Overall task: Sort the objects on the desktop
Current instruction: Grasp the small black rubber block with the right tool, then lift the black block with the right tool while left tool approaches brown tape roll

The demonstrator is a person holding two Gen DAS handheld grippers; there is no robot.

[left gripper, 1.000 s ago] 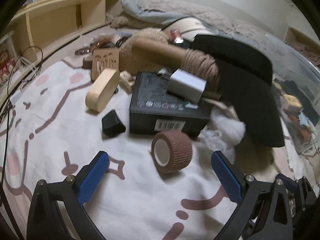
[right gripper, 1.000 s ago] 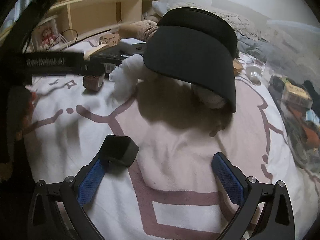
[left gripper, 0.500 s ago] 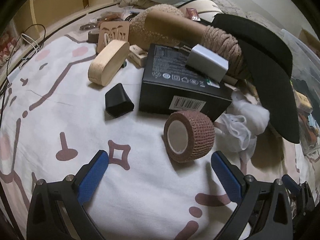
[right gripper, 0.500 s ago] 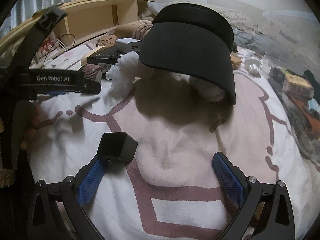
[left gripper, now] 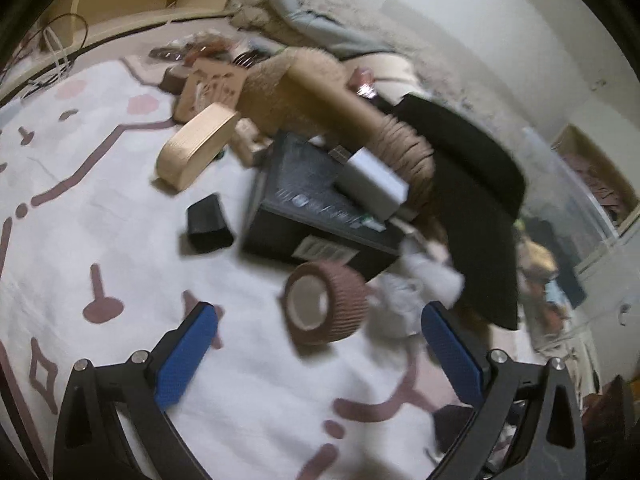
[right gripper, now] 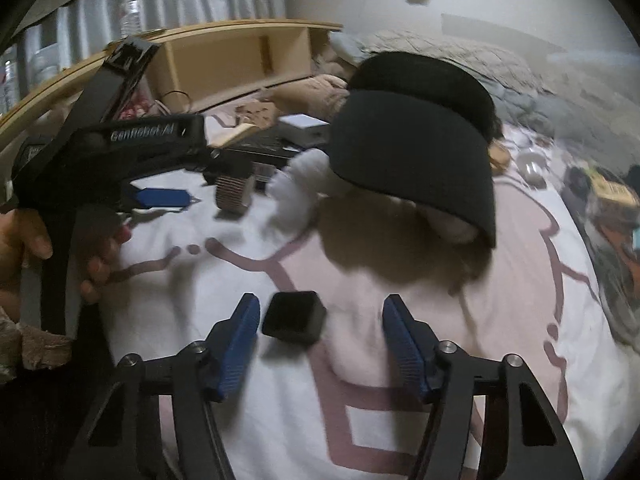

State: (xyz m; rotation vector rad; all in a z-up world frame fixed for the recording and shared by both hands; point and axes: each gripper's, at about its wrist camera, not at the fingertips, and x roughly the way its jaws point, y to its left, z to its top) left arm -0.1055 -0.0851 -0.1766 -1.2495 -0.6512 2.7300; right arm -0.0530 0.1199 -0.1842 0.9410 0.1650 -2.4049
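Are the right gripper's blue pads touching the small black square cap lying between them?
Apart. The right wrist view shows the closing right gripper with bedspread visible either side of the small black square cap.

The right gripper (right gripper: pixel 320 340) pointed downward with its 2 blue-padded jaws closing but not yet pressing anything, while the left gripper (left gripper: pixel 320 354), held in the person's hand (right gripper: pixel 36 248), tilted down with jaws spread wide.

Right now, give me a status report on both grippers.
Right gripper closing, small black cap between the pads, not yet pinched. Left gripper open, tape roll just ahead. Black box close behind the roll.
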